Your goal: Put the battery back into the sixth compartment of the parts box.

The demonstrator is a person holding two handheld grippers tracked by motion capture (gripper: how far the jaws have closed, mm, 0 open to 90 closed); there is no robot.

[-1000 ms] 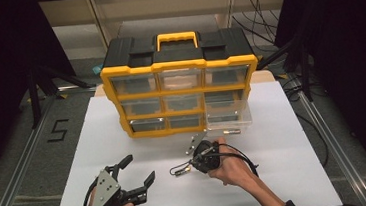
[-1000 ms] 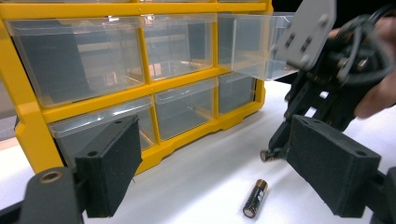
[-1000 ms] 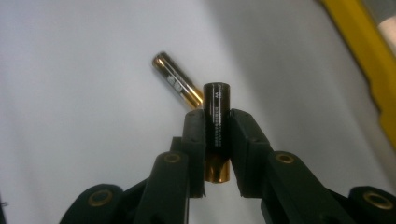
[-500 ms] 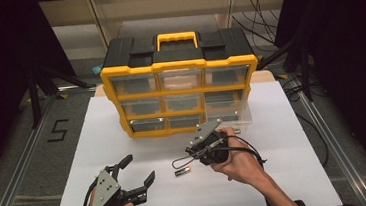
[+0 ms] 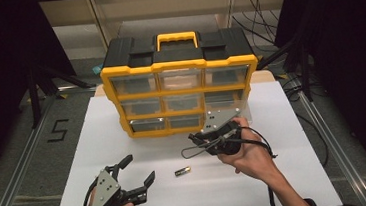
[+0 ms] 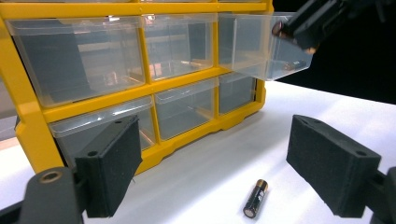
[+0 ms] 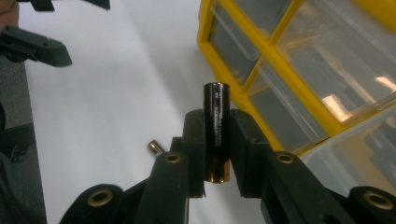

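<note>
Between the right gripper's [image 7: 217, 154] clenched jaws sits a battery [image 7: 215, 128], beside the open drawer [image 6: 275, 44]. Carry it over the rim, then release. Left gripper [image 5: 132, 180] waits, jaws released, near another battery [image 5: 182, 172] on the desk [image 5: 277, 175].

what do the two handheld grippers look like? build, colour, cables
Both are black. The left gripper and right gripper each carry a grey three-cornered plate on top. Fingers are blocky black pads on arms with brass-coloured rivets. A black cable trails from the right one. Forearms bare, no sleeves.
</note>
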